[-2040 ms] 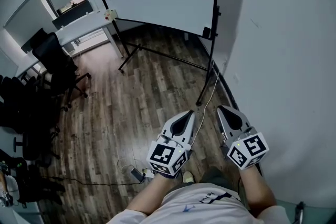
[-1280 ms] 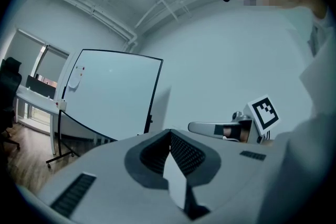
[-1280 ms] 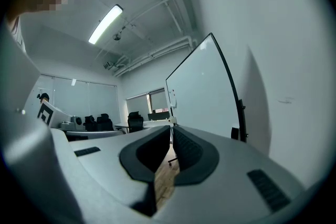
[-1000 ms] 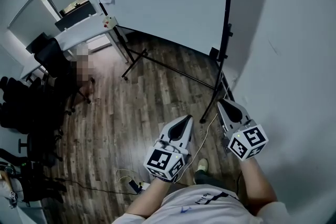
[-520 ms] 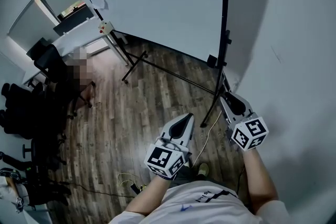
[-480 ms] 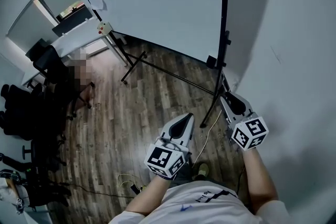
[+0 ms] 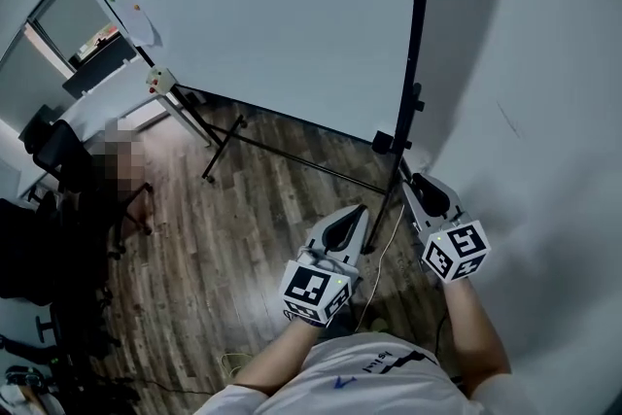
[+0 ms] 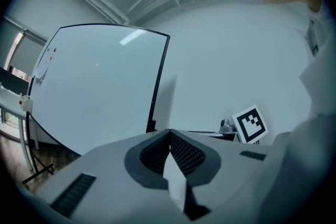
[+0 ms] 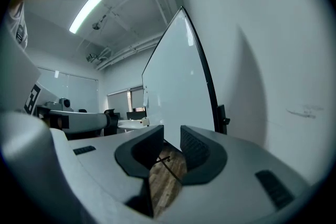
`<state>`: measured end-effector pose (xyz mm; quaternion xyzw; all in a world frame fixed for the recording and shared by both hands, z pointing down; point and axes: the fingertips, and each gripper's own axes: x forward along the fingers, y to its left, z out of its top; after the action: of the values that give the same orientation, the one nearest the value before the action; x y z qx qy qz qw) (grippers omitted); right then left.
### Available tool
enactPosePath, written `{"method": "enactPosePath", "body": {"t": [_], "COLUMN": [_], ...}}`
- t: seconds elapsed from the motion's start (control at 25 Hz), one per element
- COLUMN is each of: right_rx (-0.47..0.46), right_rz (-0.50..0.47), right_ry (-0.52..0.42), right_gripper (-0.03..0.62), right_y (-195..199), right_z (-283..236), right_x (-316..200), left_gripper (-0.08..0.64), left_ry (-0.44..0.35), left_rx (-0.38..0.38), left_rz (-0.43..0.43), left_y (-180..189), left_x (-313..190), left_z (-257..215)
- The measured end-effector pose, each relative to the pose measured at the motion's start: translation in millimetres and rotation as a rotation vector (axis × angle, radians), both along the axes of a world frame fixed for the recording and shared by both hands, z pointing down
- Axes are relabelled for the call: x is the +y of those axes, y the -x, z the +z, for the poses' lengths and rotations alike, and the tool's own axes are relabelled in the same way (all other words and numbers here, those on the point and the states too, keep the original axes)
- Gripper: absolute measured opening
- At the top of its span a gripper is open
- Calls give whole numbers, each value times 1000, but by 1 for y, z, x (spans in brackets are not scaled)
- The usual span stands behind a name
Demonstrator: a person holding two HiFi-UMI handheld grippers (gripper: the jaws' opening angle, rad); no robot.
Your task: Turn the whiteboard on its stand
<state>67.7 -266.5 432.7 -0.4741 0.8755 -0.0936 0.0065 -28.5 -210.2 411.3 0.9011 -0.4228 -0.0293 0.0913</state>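
— Where was the whiteboard (image 7: 272, 24) at that moment?

— Ahead of the person, on its black stand on the wood floor (image 7: 243, 238). Its face was turned toward them and its right edge was near the wall (image 7: 544, 112). The stand's right upright (image 7: 415, 63) rose just beyond the right gripper (image 7: 412, 182).

— Was either gripper on it?

— No. The right gripper's jaws stood a little apart with nothing between them. Its own view showed only floor through the gap, and the upright lay ahead, clear of the jaws. The left gripper (image 7: 358, 208) had its jaws together, tips meeting, empty.

— Why one parted and the other not?

— My reading is that the right one was nearest the upright and was readied to take it or the board's edge, since that side offers a hold for swinging the board round. The gap looked suited to a thin post. The left was held low beside it, pointing the same way, perhaps to push against the frame or simply to keep clear.

— How far along was the job?

— Not begun, I'd judge. Nothing was gripped, and the board faced the person.

— Anything to mind?

— The wall sat close on the right, so that edge would have had little room to swing.
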Motion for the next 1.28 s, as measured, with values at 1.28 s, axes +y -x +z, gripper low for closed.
{"method": "enactPosePath", "body": {"t": [1.28], "right_rx": [62], "right_rz": [-149], "right_ry": [103], "right_gripper": [270], "right_y": [-39], "right_z": [124], "right_x": [-231], "left_gripper": [12], "left_ry": [99], "left_rx": [-72], "left_rz": [21], "left_y": [-66], "left_x": [-151], "left_z": [63]}}
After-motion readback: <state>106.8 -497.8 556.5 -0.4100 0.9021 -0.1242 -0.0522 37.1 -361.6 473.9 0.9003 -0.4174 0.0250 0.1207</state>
